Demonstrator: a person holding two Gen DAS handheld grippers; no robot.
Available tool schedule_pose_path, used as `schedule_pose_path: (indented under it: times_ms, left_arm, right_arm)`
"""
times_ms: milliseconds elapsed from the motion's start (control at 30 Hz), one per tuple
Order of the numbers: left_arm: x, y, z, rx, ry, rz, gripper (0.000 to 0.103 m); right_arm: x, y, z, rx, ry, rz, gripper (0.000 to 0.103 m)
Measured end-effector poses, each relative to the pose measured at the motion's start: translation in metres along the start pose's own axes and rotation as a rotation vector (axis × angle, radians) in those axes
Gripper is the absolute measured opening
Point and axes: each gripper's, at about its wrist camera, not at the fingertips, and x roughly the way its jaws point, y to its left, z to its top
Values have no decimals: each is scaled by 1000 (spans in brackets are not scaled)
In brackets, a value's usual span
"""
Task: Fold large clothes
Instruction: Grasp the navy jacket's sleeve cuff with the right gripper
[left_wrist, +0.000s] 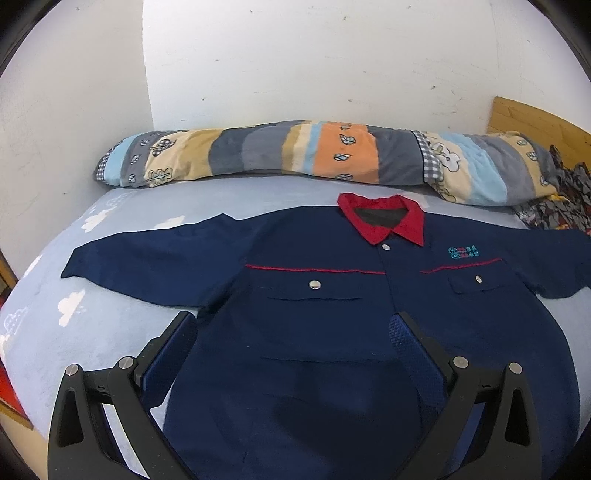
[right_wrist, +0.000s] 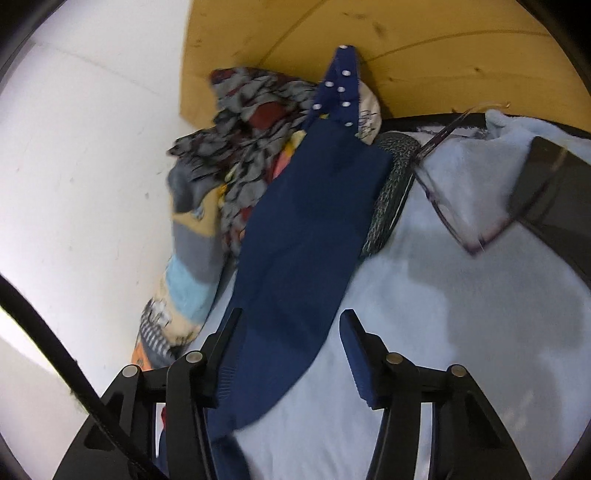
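Note:
A navy work shirt (left_wrist: 325, 295) with a red collar (left_wrist: 384, 218) lies face up and spread out on the light blue bed sheet (left_wrist: 110, 317). Its left sleeve (left_wrist: 147, 258) stretches flat to the left. My left gripper (left_wrist: 291, 328) is open and hovers over the shirt's lower front, empty. In the right wrist view the shirt's right sleeve (right_wrist: 306, 236) runs away from me, its cuff (right_wrist: 341, 88) with white snaps resting on a clothes pile. My right gripper (right_wrist: 291, 325) is open, its fingers on either side of that sleeve, not closed on it.
A long rolled patchwork quilt (left_wrist: 295, 155) lies along the white wall at the back. A heap of patterned clothes (right_wrist: 251, 140) sits by the wooden headboard (right_wrist: 406, 48). Eyeglasses (right_wrist: 461, 206) and a dark flat object (right_wrist: 554, 206) lie on the sheet at the right.

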Motion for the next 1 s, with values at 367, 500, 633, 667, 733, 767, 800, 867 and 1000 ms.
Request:
schedule_pose_path:
  times_ms: [367, 500, 633, 667, 733, 767, 800, 867, 1000]
  left_arm:
    - [21, -19, -3, 31, 45, -21, 103]
    - [27, -23, -3, 39, 53, -23, 103]
    - [31, -27, -5, 43, 66, -32, 103]
    - [32, -29, -5, 44, 69, -34, 103]
    - [33, -30, -6, 50, 70, -31, 103]
    - [34, -32, -6, 55, 70, -27, 103]
    - [35, -33, -6, 57, 70, -26, 103]
    - [37, -35, -7, 60, 77, -26, 103]
    - [39, -38, -8, 66, 88, -34, 103]
  right_arm:
    - [54, -17, 48, 119, -130, -49, 75]
    - [50, -15, 70, 115, -210, -56, 82]
    - [52, -18, 83, 106, -206, -116, 85]
    - [54, -18, 86, 95, -207, -114, 85]
    - [63, -15, 93, 58, -191, -133, 85]
    - [65, -16, 92, 48, -187, -136, 85]
    - [71, -14, 94, 33, -177, -131, 85]
    - [81, -13, 95, 19, -160, -145, 85]
    - [100, -3, 96, -59, -149, -200, 86]
